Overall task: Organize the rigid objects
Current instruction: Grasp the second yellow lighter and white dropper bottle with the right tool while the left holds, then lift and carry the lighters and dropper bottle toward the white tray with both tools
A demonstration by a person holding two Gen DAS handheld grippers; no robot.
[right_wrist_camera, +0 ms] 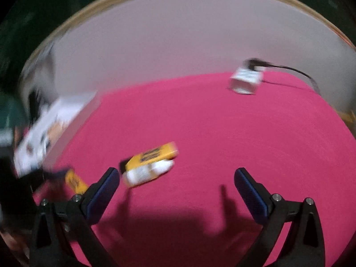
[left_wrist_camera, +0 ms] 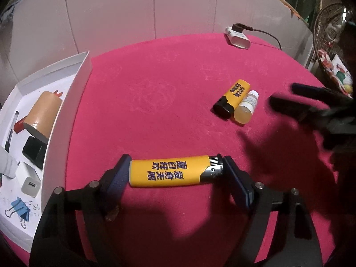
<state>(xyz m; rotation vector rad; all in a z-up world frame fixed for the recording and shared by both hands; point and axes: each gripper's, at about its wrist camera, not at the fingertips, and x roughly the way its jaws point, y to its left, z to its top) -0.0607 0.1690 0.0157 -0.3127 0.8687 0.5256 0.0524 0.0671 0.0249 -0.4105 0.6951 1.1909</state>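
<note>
Left tool [left_wrist_camera: 175,173] clamping yellow lighter [left_wrist_camera: 169,170] lengthwise

Open pink cloth [left_wrist_camera: 155,102] mid-table; white cardboard tray wall [left_wrist_camera: 66,120] blocks left, yellow lighter-and-bottle pair [left_wrist_camera: 235,100] right.

Left gripper [left_wrist_camera: 175,173] closed lengthwise on yellow lighter [left_wrist_camera: 171,173], pads touching both ends. Beyond that lighter: second lighter [left_wrist_camera: 233,96] beside small bottle [left_wrist_camera: 247,106]. Left of it: white tray [left_wrist_camera: 82,71].
</note>
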